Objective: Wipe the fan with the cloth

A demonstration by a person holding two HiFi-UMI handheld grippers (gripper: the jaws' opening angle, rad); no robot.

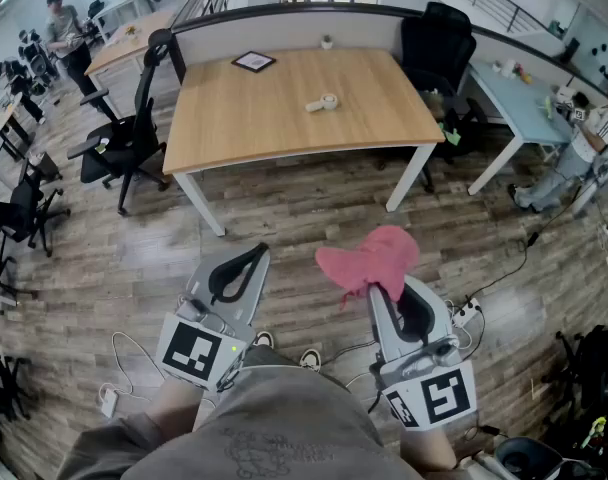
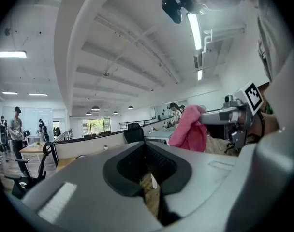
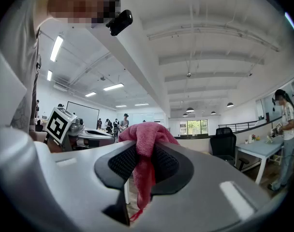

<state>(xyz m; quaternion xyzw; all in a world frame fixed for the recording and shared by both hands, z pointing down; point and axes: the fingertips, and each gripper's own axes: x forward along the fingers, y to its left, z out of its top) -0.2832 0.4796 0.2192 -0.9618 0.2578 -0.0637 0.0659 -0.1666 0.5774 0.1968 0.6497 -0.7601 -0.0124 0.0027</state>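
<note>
A pink cloth (image 1: 369, 258) bunches over the tip of my right gripper (image 1: 388, 290), which is shut on it; in the right gripper view the pink cloth (image 3: 144, 151) hangs down between the jaws of my right gripper (image 3: 142, 175). My left gripper (image 1: 246, 264) is held level beside it on the left, jaws shut with nothing in them. In the left gripper view my left gripper (image 2: 146, 170) shows closed jaws, and the cloth (image 2: 189, 129) appears to the right. No fan shows in any view.
A wooden desk (image 1: 244, 118) stands ahead, carrying a tape roll (image 1: 325, 102) and a dark tablet (image 1: 253, 62). Black office chairs (image 1: 124, 138) flank it on the left, another chair (image 1: 436, 43) behind right. Cables and a power strip (image 1: 468, 310) lie on the floor. People stand far left and right.
</note>
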